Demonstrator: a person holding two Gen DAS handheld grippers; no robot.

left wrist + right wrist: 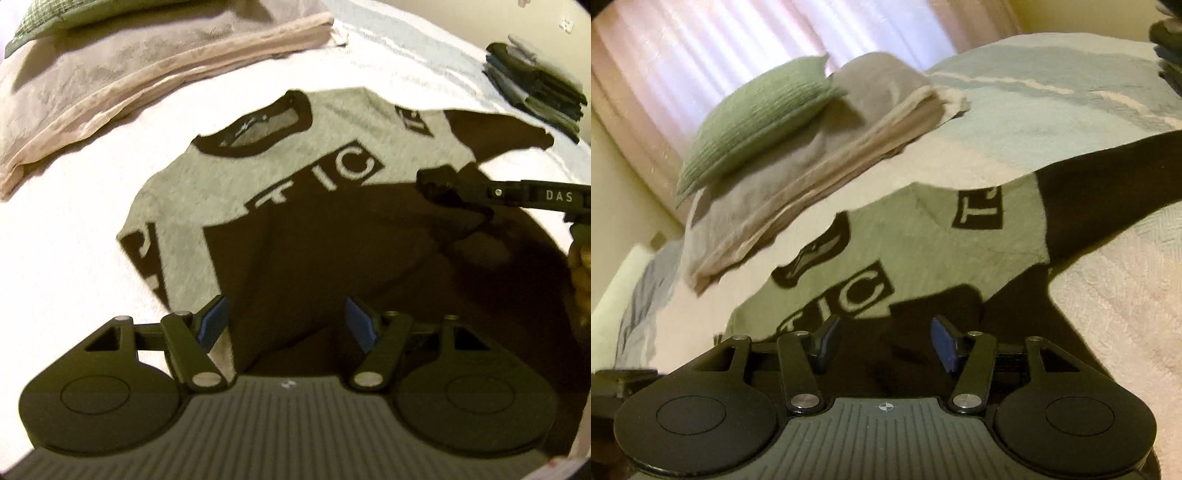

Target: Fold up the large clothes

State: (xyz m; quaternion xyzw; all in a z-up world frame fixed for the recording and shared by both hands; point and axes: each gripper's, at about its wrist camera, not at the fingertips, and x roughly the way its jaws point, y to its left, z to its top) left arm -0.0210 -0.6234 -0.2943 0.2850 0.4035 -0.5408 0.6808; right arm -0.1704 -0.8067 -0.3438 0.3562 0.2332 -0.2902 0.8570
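Presently, the grey-and-black printed knit sweater (280, 184) is laid on the pale quilted bedspread (74, 258), partly folded. Both tongs are released: the left gripper (286, 325) and the right gripper (884, 343) are held over dark cloth with nothing clamped. A loose fold could be dragged open if a pad snags the knit. Only the left wrist view shows the stack of dark folded clothes (535, 85); only the right wrist view shows the green ribbed cushion (753, 122).

Curtained window (820, 40) bright behind bed (74, 258); green pillow (757, 122) atop folded blankets (812, 177); cream wall (624, 173).
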